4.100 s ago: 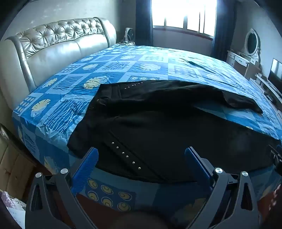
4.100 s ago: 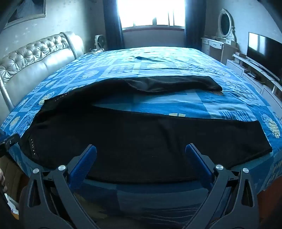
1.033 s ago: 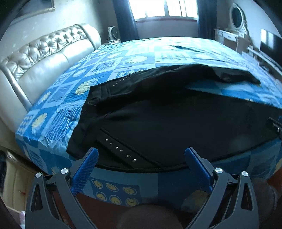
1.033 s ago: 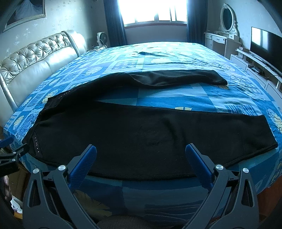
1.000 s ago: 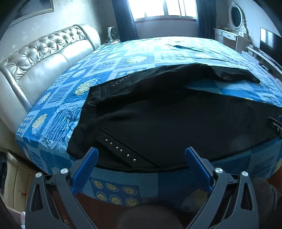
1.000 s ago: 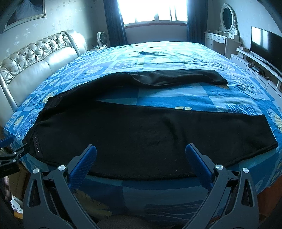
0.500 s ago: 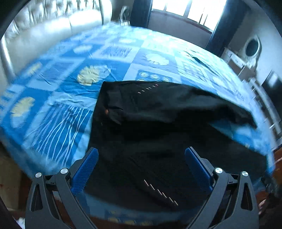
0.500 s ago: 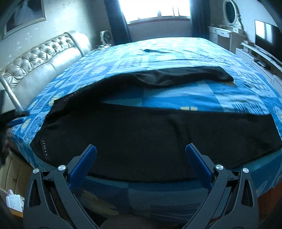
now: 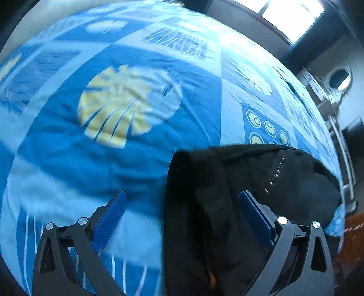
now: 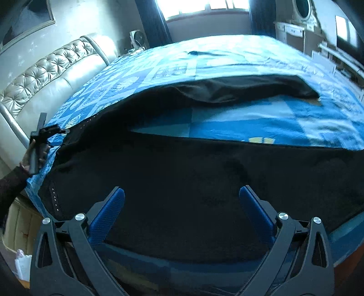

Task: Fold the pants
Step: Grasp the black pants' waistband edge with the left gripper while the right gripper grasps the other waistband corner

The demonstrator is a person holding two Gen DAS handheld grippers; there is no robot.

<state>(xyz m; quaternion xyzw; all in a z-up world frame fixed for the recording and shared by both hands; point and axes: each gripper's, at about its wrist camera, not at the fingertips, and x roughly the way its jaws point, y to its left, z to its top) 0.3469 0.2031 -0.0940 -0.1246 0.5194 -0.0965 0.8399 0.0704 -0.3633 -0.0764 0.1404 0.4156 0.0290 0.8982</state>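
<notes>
Black pants (image 10: 204, 173) lie spread on a blue patterned bedspread (image 10: 284, 123), legs parted in a V, waist to the left. The waistband has a row of small studs (image 9: 276, 175). My left gripper (image 9: 182, 209) is open, low over the far waist corner (image 9: 182, 164), which lies between its fingers. It also shows at the left of the right wrist view (image 10: 49, 132), held in a hand. My right gripper (image 10: 182, 205) is open and empty above the near leg.
A tufted cream headboard (image 10: 52, 75) runs along the left. A window (image 10: 204, 6), a dresser with a round mirror (image 10: 302, 9) and a TV (image 10: 345, 27) stand at the far side and right. A bed frame (image 10: 20, 225) sits below the near left corner.
My left gripper has swung from the near bed edge out over the bed to the far waist corner and dropped low. My right gripper has moved slightly closer to the near leg.
</notes>
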